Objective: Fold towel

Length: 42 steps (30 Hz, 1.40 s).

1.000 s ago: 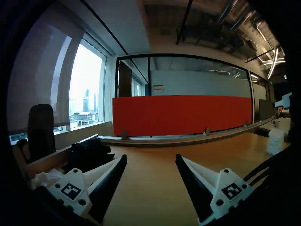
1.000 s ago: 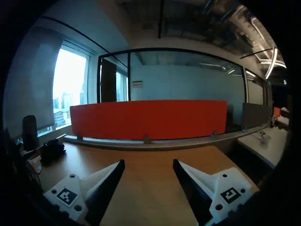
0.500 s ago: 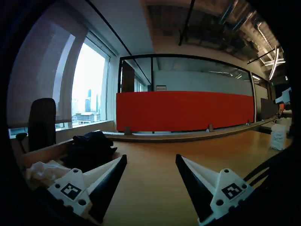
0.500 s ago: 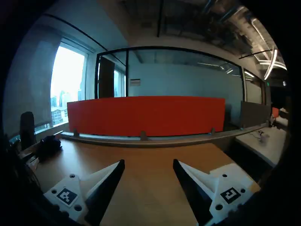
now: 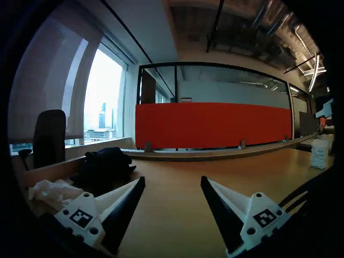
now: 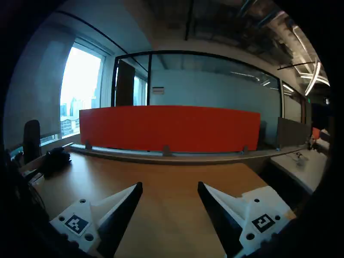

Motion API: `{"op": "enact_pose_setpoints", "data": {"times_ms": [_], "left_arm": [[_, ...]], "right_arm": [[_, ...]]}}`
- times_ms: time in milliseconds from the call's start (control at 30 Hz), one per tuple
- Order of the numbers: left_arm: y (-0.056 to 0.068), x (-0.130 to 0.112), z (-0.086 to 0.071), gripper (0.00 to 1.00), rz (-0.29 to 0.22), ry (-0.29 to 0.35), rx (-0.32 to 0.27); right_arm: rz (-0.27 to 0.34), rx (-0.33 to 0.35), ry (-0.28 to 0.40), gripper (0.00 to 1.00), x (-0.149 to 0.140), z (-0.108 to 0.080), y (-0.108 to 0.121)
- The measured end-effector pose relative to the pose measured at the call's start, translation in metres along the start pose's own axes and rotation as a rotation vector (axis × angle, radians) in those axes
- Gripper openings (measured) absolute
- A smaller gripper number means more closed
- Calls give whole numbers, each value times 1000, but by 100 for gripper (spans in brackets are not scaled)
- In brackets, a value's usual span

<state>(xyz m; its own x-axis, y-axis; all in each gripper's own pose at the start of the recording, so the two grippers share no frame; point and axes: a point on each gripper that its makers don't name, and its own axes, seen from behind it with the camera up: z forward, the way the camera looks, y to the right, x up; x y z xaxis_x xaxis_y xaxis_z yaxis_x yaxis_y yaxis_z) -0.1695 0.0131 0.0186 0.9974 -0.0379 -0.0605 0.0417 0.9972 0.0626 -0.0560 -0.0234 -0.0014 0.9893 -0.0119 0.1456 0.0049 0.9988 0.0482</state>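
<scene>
1. The left gripper [image 5: 172, 178] hovered low over the desk [image 5: 180, 163], fingers spread wide, gripping nothing.
2. The right gripper [image 6: 169, 184] hovered over the same desk, fingers equally wide apart.

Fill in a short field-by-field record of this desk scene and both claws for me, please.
surface: wooden desk
left claw: open, holding nothing, pointing across the desk
right claw: open, holding nothing, pointing across the desk
cloths: dark cloth heap and white crumpled cloth at the window end of the desk, neither touched by a claw
backdrop: red divider panel along the desk's far edge
task state: no fold begun; which cloth is the towel cannot be told
</scene>
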Motion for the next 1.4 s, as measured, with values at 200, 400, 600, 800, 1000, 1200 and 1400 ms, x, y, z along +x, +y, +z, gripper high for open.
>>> {"op": "enact_pose_setpoints", "data": {"times_ms": [200,400,600,800,1000,1200,1400], "left_arm": [[2,-3,2,96,1,-13,-8],[3,-2,2,96,1,-13,-13],[3,-2,2,96,2,-14,-14],[3,-3,1,96,2,-14,-14],[3,-3,0,96,3,-14,-15],[3,-4,0,96,3,-15,-16],[3,-5,1,96,3,-15,-15]], "right_arm": [[9,-6,5,100,2,-1,3],[10,-10,2,100,1,-2,4],[6,-6,-2,100,0,-1,2],[2,-3,0,99,2,0,0],[5,-4,5,100,3,2,2],[5,3,12,100,5,3,2],[-13,2,47,100,17,3,6]]}}
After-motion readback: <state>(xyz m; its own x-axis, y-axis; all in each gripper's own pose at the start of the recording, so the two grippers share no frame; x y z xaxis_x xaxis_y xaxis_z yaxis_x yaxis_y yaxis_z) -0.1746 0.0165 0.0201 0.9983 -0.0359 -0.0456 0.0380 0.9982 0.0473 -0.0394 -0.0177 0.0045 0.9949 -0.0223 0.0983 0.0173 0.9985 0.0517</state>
